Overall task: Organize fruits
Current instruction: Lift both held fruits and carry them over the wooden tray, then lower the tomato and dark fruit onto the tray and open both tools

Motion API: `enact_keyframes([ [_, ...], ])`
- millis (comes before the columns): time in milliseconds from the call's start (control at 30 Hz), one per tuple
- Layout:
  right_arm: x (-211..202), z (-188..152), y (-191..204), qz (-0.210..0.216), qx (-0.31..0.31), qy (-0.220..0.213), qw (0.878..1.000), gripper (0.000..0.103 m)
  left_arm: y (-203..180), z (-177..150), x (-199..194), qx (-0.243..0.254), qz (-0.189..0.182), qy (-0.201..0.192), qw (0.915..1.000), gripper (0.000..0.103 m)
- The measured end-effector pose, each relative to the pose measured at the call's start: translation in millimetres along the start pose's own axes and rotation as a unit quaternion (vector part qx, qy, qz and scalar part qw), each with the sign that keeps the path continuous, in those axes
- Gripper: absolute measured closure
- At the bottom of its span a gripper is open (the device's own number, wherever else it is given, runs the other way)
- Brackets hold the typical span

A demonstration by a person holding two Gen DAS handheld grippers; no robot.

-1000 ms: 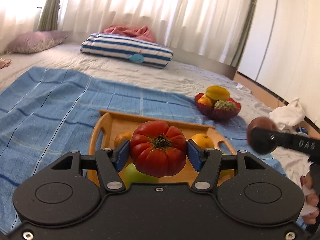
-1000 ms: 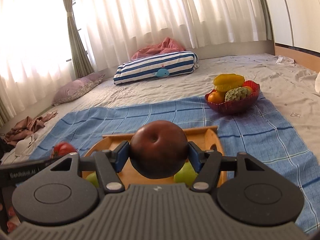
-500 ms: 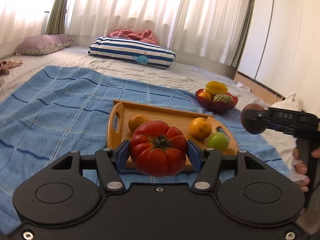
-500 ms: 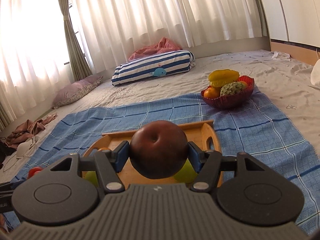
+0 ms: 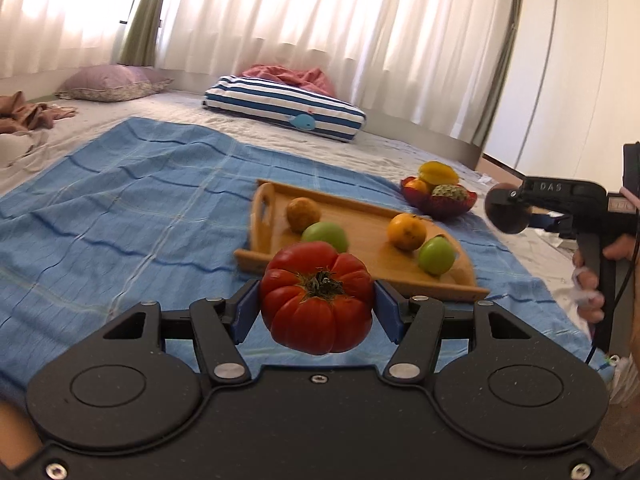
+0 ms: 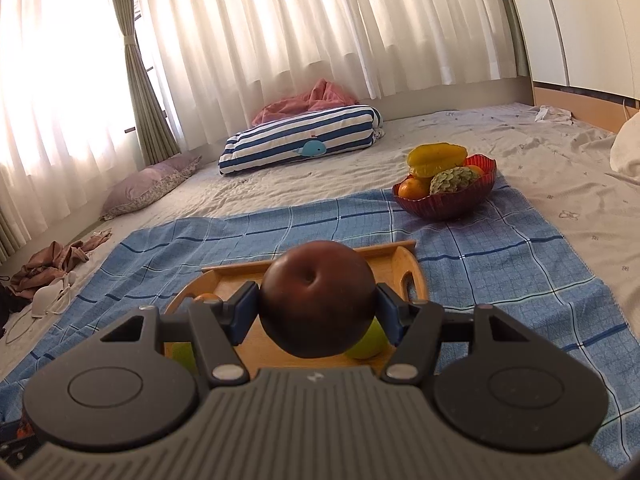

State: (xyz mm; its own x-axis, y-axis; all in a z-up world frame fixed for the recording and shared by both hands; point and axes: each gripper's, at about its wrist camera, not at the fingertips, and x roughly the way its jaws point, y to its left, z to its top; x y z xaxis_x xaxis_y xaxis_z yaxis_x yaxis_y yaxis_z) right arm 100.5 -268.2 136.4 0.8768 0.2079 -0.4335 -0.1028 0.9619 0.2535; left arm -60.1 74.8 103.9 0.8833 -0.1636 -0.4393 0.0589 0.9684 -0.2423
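Blue pads on your left tongs (image 5: 317,310) press both flanks of a ribbed red tomato (image 5: 318,298), stem end facing the camera, so those tongs stand part-way open and clamped on it, held above the blue checked blanket (image 5: 120,216) short of the wooden tray (image 5: 360,236). Your right tongs (image 6: 318,312) are likewise part-way open and clamped on a dark brown-red round fruit (image 6: 318,298), which hangs over the near end of the tray (image 6: 404,268). From the left wrist camera the same right tongs (image 5: 516,210) show at the right edge, well apart from the left tongs, with a hand (image 5: 592,280) on the grip below them. The tray lies on the blanket and carries four fruits: a dull orange one (image 5: 303,214) at the far left near the handle slot, a green one (image 5: 325,236) just beside it, an orange one (image 5: 407,231) further right, and a second green one (image 5: 437,255) touching or nearly touching that orange one. Beyond the tray's far right corner stands a red bowl (image 5: 440,206), on the blanket's far edge, holding a yellow starfruit (image 6: 438,158), a scaly green fruit (image 6: 454,180) and an orange fruit (image 6: 414,189). Behind, on the bed (image 6: 540,152), lie a striped pillow (image 6: 304,140) and a mauve pillow (image 6: 148,186).
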Motion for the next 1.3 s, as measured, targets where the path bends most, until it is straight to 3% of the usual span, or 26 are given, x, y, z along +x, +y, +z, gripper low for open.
enact_keyframes([
  [200, 5, -5, -1, 0.001, -0.001, 0.008, 1.0, 0.038, 16, -18, -13, 0.008, 0.023, 0.006, 0.9997, 0.044],
  [333, 9, -10, -1, 0.001, -0.001, 0.015, 1.0, 0.038, 18, -10, -15, 0.007, 0.028, 0.011, 0.9995, 0.044],
  [767, 3, 15, 7, 0.015, 0.003, 0.005, 1.0, 0.038, -16, 90, -7, 0.021, -0.017, -0.027, 0.9993, 0.044],
  [967, 0, 41, 19, 0.017, -0.014, -0.015, 1.0, 0.038, -49, 133, 24, 0.056, -0.026, -0.051, 0.9968, 0.044],
  [1300, 17, 70, 33, 0.016, -0.045, -0.021, 0.999, 0.038, -83, 172, 130, 0.075, -0.01, -0.015, 0.997, 0.044],
])
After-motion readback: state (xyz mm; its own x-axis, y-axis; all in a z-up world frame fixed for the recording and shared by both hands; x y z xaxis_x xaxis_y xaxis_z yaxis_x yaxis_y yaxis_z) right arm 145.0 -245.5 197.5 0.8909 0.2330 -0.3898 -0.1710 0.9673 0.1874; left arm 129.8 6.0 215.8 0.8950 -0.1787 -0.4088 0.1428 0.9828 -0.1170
